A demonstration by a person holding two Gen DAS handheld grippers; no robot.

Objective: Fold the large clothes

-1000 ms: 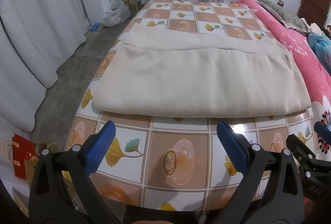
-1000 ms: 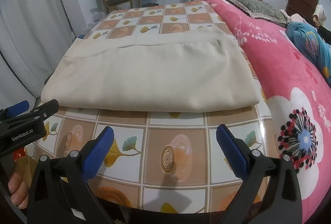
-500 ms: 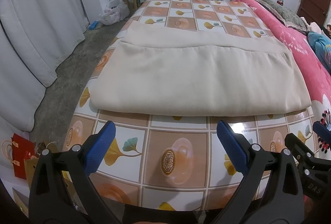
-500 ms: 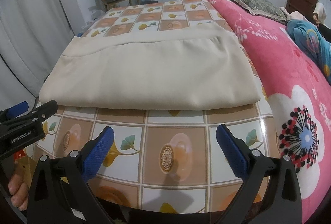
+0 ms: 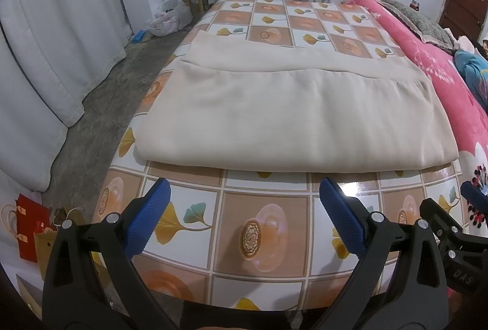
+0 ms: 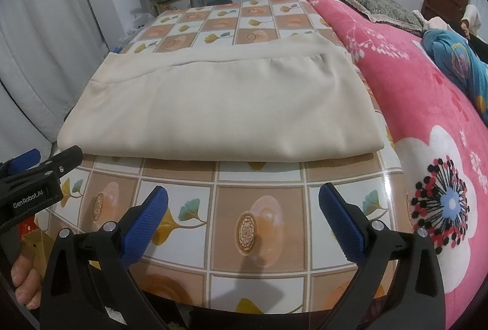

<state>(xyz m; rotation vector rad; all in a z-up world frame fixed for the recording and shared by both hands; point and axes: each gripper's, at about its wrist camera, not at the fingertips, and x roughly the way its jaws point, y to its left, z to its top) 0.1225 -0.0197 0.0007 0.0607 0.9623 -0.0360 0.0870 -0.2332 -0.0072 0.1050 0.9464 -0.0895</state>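
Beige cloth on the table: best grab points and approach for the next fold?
Judging by its pose, pinch the beige cloth at its two near corners, left gripper and right gripper coming in low from the front: the rounded folded edge faces them, flat on the table.

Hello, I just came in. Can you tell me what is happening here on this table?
A person holds a tool in each hand, folding a large beige cloth on the table. The cloth lies flat, already folded over. The left tool and right tool are both open and empty, over the table's near edge, short of the cloth.
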